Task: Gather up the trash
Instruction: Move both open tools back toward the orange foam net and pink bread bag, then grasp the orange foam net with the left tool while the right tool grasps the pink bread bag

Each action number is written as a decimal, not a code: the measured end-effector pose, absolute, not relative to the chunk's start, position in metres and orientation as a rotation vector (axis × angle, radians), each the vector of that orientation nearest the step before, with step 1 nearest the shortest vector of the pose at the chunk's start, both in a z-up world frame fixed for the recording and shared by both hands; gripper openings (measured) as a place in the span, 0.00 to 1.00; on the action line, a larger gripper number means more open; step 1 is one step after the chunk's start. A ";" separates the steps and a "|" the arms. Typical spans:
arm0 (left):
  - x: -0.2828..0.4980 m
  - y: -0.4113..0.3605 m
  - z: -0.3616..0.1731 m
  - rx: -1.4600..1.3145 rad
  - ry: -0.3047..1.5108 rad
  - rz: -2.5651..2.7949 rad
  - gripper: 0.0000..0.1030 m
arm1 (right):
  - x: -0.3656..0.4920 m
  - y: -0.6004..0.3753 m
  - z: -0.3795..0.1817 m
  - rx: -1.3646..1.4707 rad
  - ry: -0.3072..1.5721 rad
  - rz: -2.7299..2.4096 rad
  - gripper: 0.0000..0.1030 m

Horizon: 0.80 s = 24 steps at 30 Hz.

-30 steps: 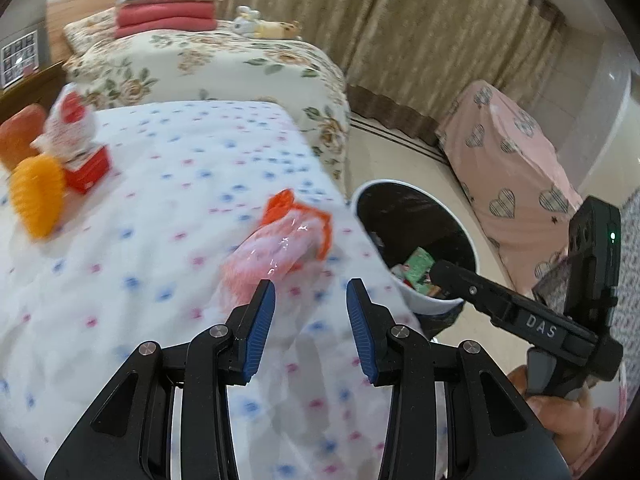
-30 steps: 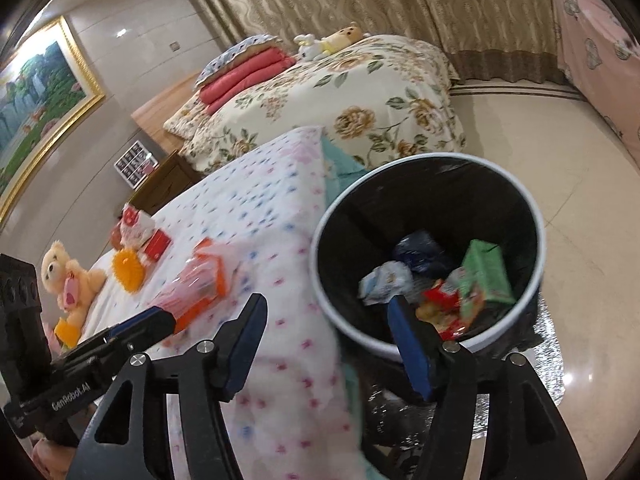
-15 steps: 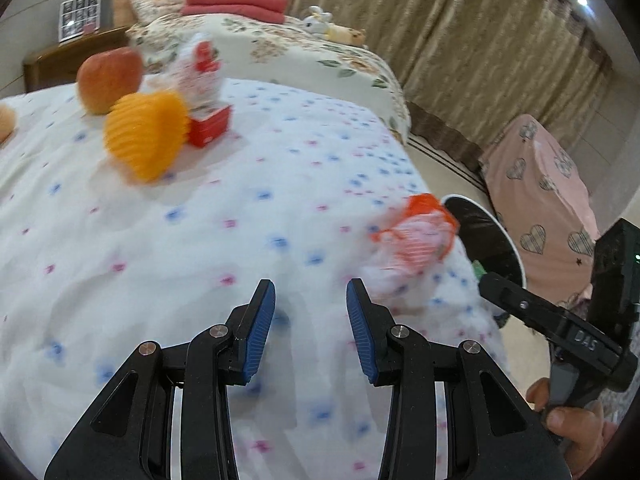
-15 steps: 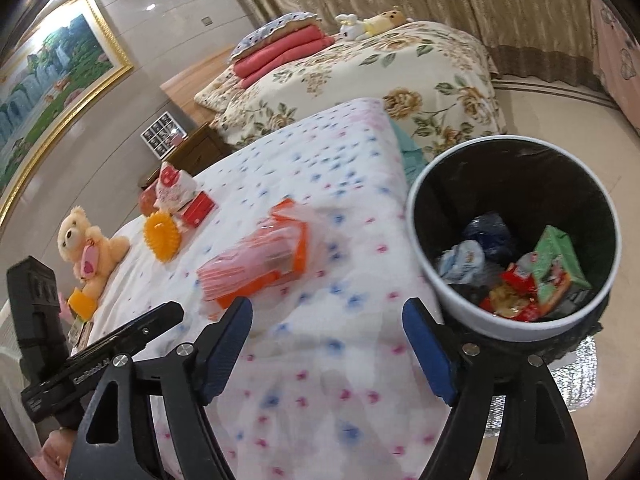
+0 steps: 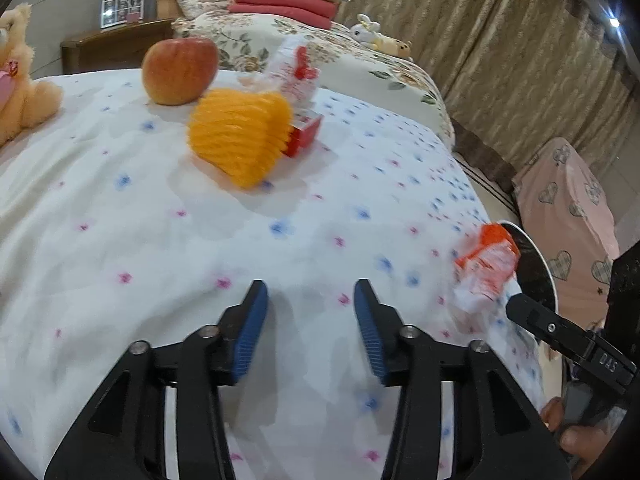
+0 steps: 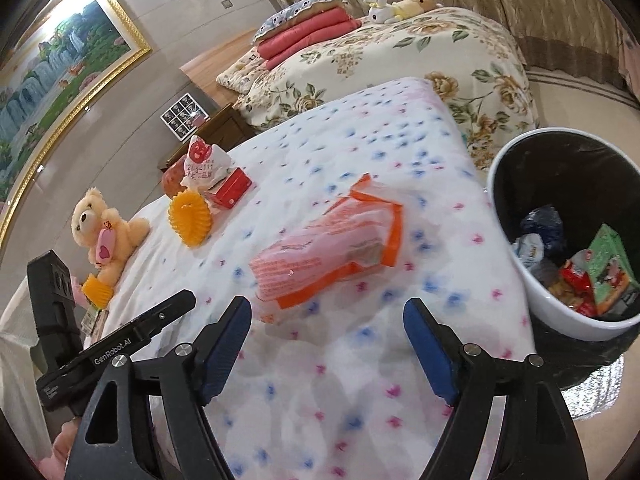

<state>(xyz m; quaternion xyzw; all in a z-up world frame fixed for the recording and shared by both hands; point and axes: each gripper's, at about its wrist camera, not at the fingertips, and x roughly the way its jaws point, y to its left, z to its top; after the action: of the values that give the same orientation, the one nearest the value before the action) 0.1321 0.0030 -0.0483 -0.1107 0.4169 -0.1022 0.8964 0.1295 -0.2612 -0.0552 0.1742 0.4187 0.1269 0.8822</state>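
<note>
**Both grippers empty above the dotted bedspread, orange wrapper ahead**

The left gripper (image 5: 310,300) has just been widening its jaws, and nothing sits between the 2 blue pads; only the white bedspread (image 5: 120,240) with its blue and pink dots shows in the gap. The right gripper (image 6: 326,320) has its jaws spread wide, having opened further within the last second, and they too hold nothing.

Just beyond the right gripper's fingertips lies the orange-and-clear plastic wrapper (image 6: 332,252), flat on the bedspread and touching neither pad. In the left wrist view the same wrapper (image 5: 486,270) sits off to the right, at the bed's edge, with the right gripper's black finger reaching toward it.

Beside the bed stands the white trash bin (image 6: 516,264) with a black liner, already holding a green carton and several crumpled packets.

Farther up the bed, well apart from the wrapper, are a yellow ribbed foam net (image 5: 240,136), a small red box (image 5: 306,134) touching it, a crumpled white-and-red bag (image 5: 294,74), an apple (image 5: 180,70) and a teddy bear (image 6: 104,228).
</note>
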 end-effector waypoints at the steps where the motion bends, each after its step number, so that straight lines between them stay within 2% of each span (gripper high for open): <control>1: 0.135 0.005 -0.048 -0.230 0.862 -0.207 0.47 | 0.131 -0.261 -0.055 0.365 0.872 0.267 0.78; 4: 0.143 0.010 -0.049 -0.224 0.866 -0.191 0.51 | 0.138 -0.258 -0.056 0.371 0.873 0.266 0.78; 20: 0.201 0.027 -0.042 -0.201 0.833 -0.088 0.54 | 0.185 -0.242 -0.057 0.362 0.869 0.258 0.78; 24: 0.215 0.027 -0.045 -0.183 0.840 -0.080 0.53 | 0.192 -0.233 -0.062 0.311 0.878 0.250 0.74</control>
<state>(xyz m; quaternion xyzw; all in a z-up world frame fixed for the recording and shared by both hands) 0.2153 0.0272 -0.0452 -0.0887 0.4072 -0.0386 0.9082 0.1919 -0.2329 -0.0617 0.1496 0.4223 0.1201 0.8859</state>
